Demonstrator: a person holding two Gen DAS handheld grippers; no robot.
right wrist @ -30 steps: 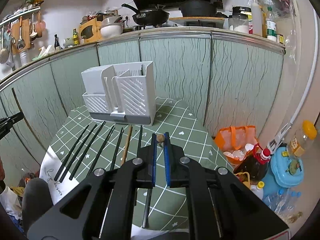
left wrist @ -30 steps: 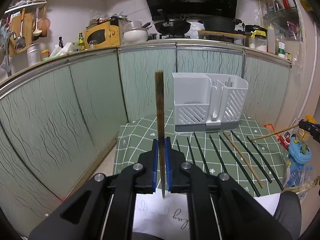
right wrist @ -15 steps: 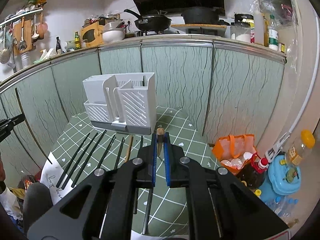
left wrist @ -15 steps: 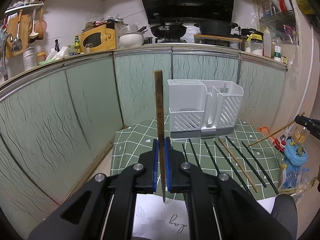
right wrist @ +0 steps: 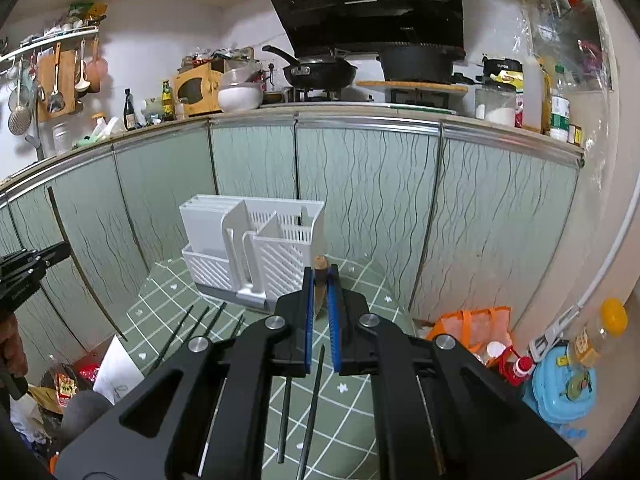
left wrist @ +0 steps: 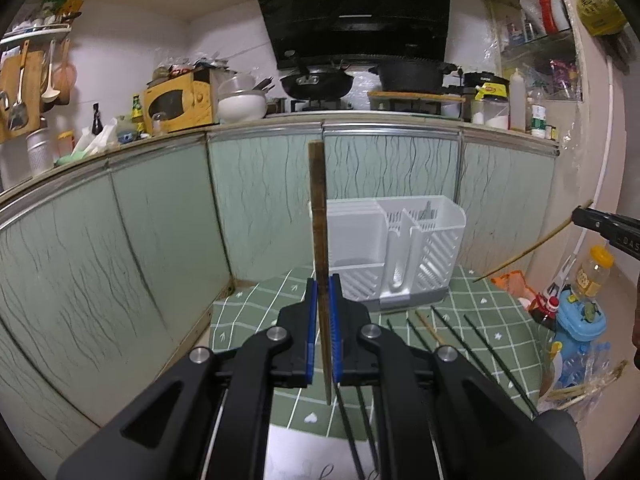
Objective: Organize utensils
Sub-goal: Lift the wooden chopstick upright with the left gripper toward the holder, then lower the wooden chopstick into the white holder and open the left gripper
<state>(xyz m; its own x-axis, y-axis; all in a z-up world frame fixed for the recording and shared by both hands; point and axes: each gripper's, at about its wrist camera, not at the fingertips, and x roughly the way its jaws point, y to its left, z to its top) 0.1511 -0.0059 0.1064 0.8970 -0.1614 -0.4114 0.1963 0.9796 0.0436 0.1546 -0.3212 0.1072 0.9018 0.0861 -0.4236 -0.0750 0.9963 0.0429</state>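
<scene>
My left gripper is shut on a brown wooden chopstick that stands upright, held above the table. My right gripper is shut on another brown chopstick, seen end-on; from the left wrist view it slants down to the left. The white utensil holder stands at the back of the green checked tablecloth; it also shows in the right wrist view. Several dark chopsticks and one brown chopstick lie on the cloth in front of the holder.
Pale green cabinet doors curve behind the table under a cluttered counter. A blue container, bottles and an orange bag sit on the floor to the right. White paper lies at the table's near edge.
Both grippers have risen and pulled back from the table, each keeping its chopstick. The holder and the lying chopsticks now sit lower and farther in both views.
</scene>
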